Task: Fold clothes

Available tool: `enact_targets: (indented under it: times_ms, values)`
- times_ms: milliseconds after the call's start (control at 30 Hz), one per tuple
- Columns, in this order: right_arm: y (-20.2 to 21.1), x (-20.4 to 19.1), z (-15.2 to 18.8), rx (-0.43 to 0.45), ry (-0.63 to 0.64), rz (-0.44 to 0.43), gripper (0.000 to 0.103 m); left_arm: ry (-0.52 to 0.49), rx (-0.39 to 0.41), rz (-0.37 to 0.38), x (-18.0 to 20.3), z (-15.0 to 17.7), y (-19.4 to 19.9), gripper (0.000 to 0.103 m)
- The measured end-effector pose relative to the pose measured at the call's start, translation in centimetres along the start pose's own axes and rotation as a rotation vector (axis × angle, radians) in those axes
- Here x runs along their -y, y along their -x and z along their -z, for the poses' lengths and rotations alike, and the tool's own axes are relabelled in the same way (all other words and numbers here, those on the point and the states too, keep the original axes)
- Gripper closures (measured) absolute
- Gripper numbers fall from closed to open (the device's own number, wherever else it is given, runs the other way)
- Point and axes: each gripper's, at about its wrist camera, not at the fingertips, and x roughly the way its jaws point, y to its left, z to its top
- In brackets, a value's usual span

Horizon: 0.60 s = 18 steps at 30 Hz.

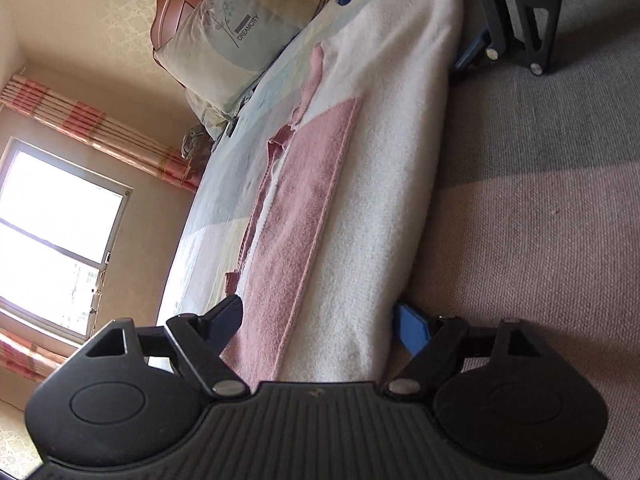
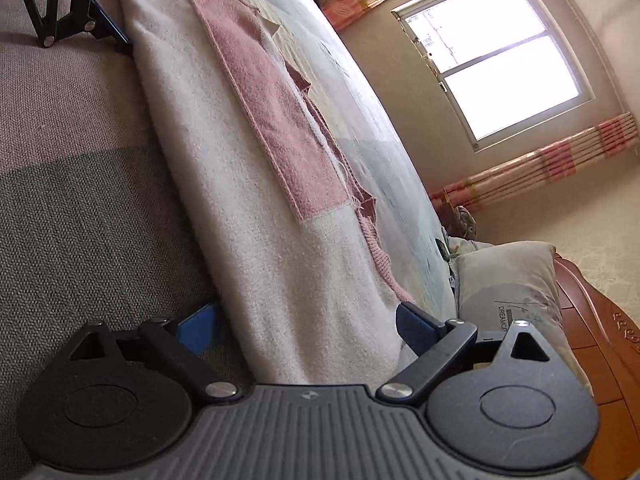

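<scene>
A fluffy white garment with a pink panel lies folded into one long strip on the bed. My left gripper stands open at its near end, one finger on each side of the strip, with the cloth between them and the pads not visibly pressing. At the far end, my right gripper straddles the strip the same way. In the right wrist view the garment runs away from the open right gripper, whose fingers flank the white end. The left gripper sits at the far end.
The strip rests between a grey-pink woven cover and a pale blue sheet. A printed pillow leans on a wooden headboard. A bright window with striped curtains lies beyond the bed.
</scene>
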Motion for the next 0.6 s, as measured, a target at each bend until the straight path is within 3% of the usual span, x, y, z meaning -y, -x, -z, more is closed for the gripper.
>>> enact_targets:
  times_ms: [233, 367, 500, 600]
  values:
    - [-1.9, 0.1, -2.7, 0.064, 0.006, -0.004, 0.006, -0.002, 0.014, -0.01, -0.6, -0.7, -1.6, 0.02]
    - [-2.4, 1.1, -1.5, 0.043, -0.014, 0.002, 0.005, -0.05, -0.027, -0.049, -1.1, 1.4, -2.1, 0.018]
    - [-3.6, 2.6, 1.2, -0.029, -0.034, 0.04, 0.003, -0.031, -0.082, -0.075, -2.3, 3.3, -3.0, 0.017]
    - [-4.1, 3.3, 2.5, -0.064, -0.05, 0.062, 0.003, -0.082, -0.083, -0.112, -2.0, 2.8, -3.6, 0.017]
